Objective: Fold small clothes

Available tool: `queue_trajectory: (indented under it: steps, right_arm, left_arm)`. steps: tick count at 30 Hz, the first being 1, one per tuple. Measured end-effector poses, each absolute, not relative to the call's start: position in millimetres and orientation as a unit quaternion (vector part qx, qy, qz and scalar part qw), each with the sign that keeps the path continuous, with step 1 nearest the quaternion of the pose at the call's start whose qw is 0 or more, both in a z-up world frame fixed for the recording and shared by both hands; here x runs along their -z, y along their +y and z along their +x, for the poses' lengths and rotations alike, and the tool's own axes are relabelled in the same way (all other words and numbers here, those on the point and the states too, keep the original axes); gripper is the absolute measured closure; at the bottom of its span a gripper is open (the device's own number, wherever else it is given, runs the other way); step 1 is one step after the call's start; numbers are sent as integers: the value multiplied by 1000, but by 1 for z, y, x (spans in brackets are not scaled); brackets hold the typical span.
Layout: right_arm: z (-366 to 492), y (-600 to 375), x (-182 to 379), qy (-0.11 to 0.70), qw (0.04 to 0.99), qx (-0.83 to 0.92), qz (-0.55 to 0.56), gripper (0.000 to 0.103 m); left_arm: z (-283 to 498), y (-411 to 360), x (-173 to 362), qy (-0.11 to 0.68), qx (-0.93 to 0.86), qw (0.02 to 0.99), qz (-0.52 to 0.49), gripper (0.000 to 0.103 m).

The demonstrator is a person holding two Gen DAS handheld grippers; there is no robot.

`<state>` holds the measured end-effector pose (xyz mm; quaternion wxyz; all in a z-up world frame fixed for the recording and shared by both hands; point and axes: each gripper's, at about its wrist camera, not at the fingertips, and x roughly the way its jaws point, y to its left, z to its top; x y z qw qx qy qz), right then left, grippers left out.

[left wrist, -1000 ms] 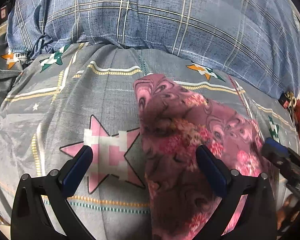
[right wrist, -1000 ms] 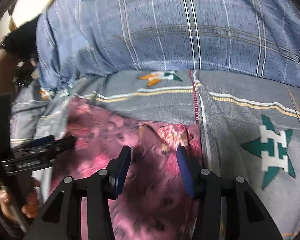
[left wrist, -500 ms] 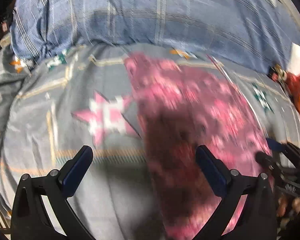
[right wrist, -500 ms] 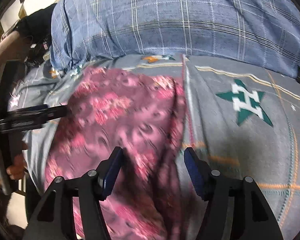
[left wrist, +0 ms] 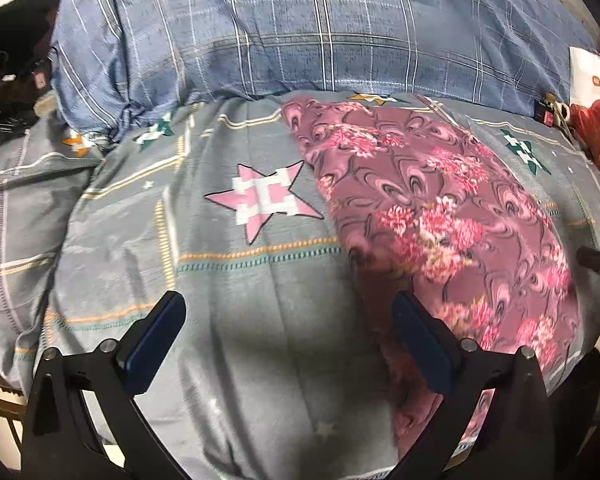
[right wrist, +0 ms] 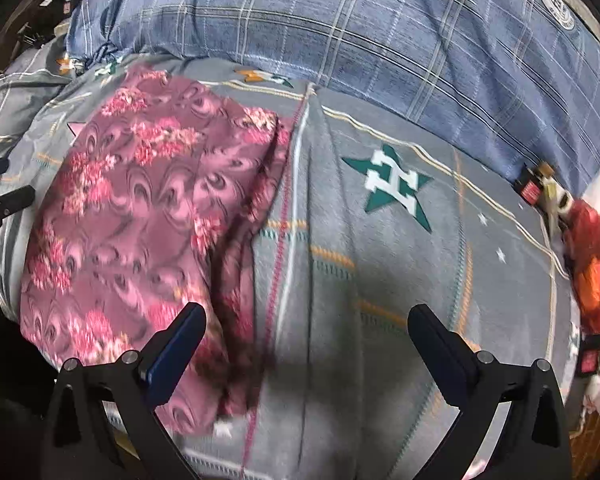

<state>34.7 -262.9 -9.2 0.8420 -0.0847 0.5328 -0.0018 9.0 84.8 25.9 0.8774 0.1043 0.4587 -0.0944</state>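
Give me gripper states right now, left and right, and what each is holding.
Left gripper: open, holding nothing, above the grey bedsheet beside the pink floral garment.
Right gripper: open, holding nothing, jaws spread wide at the garment's right edge.

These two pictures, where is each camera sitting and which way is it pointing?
Left wrist view: sits on the left tongs, looking forward over the grey star-print bedspread; its open blue-padded fingers show.
Right wrist view: sits on the right tongs, facing the same bed; its open fingers show, with the left tongs' tips at the left edge.
Shared: the pink floral garment and the blue plaid quilt.
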Motion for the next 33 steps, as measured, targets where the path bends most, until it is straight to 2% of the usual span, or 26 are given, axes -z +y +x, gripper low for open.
queue_trajectory:
  steps: [4, 11, 33]
  right_arm:
    - [18, -266, 3, 525, 846, 17, -90, 1]
    - [-3, -260, -8, 485, 863, 41, -131, 1]
    - [-47, -247, 0, 476, 868, 36, -135, 1]
  left_arm:
    - [-9, 85, -25, 438, 85, 885, 135, 0]
    - [-30, 81, -20, 445, 82, 879, 151, 0]
    - [-75, 44, -30, 440, 141, 872, 164, 0]
